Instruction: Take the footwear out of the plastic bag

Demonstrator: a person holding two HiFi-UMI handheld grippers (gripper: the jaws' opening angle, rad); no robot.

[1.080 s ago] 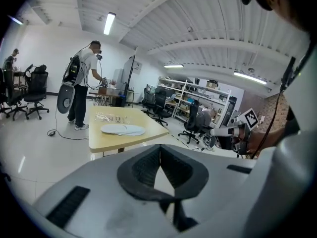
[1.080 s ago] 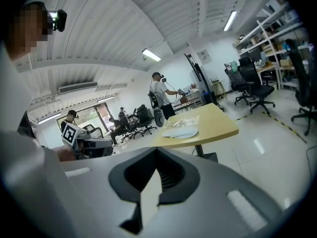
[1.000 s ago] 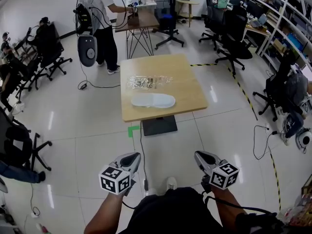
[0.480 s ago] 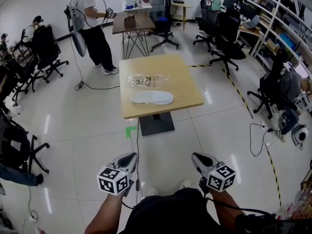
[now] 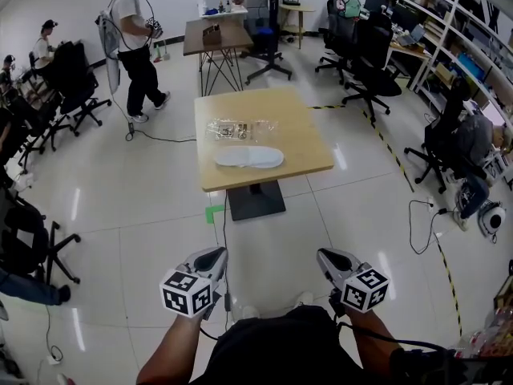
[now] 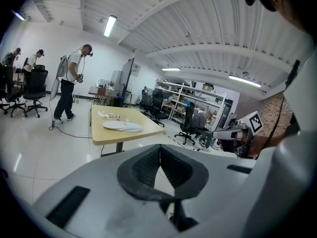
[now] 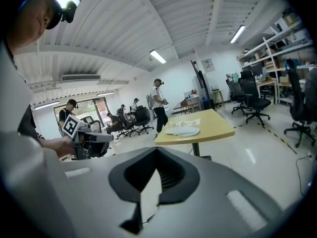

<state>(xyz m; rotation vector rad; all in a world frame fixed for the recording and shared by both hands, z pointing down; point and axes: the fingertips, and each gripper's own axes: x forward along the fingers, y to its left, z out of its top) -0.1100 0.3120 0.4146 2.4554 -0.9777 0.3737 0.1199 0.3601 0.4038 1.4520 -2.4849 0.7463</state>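
Note:
A pair of white slippers (image 5: 249, 158) lies on a wooden table (image 5: 304, 139) several steps ahead of me, with a clear plastic bag (image 5: 240, 128) just behind it. Both also show far off in the left gripper view, slippers (image 6: 122, 126) and bag (image 6: 110, 115), and in the right gripper view, slippers (image 7: 182, 131) and bag (image 7: 185, 123). My left gripper (image 5: 210, 257) and right gripper (image 5: 329, 257) are held low in front of my body, over the floor, far from the table. Both are shut and hold nothing.
Office chairs (image 5: 365, 58) stand to the right of the table and others (image 5: 68, 79) to the left. A person (image 5: 132, 50) walks at the far left near a second table (image 5: 215, 37). Cables (image 5: 425, 231) lie on the white floor. Shelves (image 5: 449, 30) line the right wall.
The person at the back has walked further left. The table sits slightly higher in the head view. Both grippers stay shut and in the same place.

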